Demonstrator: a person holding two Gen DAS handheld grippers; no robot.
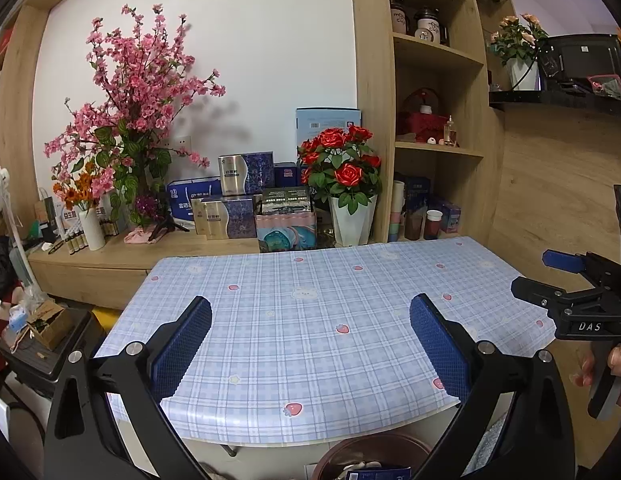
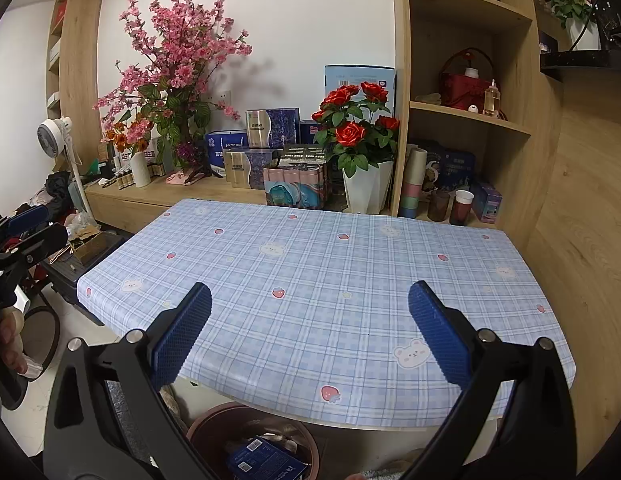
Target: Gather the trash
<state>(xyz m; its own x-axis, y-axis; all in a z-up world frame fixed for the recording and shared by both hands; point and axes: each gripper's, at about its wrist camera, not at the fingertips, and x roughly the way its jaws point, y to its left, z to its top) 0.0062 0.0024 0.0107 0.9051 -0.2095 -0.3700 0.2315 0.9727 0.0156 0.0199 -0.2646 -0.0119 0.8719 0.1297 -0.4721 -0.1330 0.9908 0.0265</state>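
A round reddish-brown trash bin (image 2: 252, 438) stands on the floor just under the near edge of the worktop (image 2: 330, 280), which is covered with a blue-and-white plaid cloth printed with strawberries and bears. Inside the bin lies a dark blue flat box with a white barcode label (image 2: 266, 458), among pale crumpled scraps that are hard to make out; the bin's lower part is cut off by the frame, and in the left wrist view only its rim (image 1: 374, 446) shows between the fingers.

Above the near edge of the worktop, the left gripper (image 1: 310, 344) hangs with its blue-padded fingers spread wide and nothing between them. The right gripper (image 2: 310, 336) is likewise wide open and holds nothing. Each appears at the margin of the other's view, with a person's fingers wrapped on its handle.

Beyond the far edge of the worktop runs a low wooden sideboard (image 2: 158, 194). On it stand a white pot of red roses (image 2: 362, 148) just behind the worktop, a pink-and-teal patterned box (image 2: 294, 188) beside the pot, stacked blue-and-silver gift boxes (image 2: 266, 140), and a tall spray of pink blossom (image 2: 178, 64). Right of the roses, a wooden shelf unit (image 2: 470, 80) holds cups, jars and a red basket. Left of the worktop, a small white fan (image 2: 54, 132) stands over floor clutter too jumbled to identify
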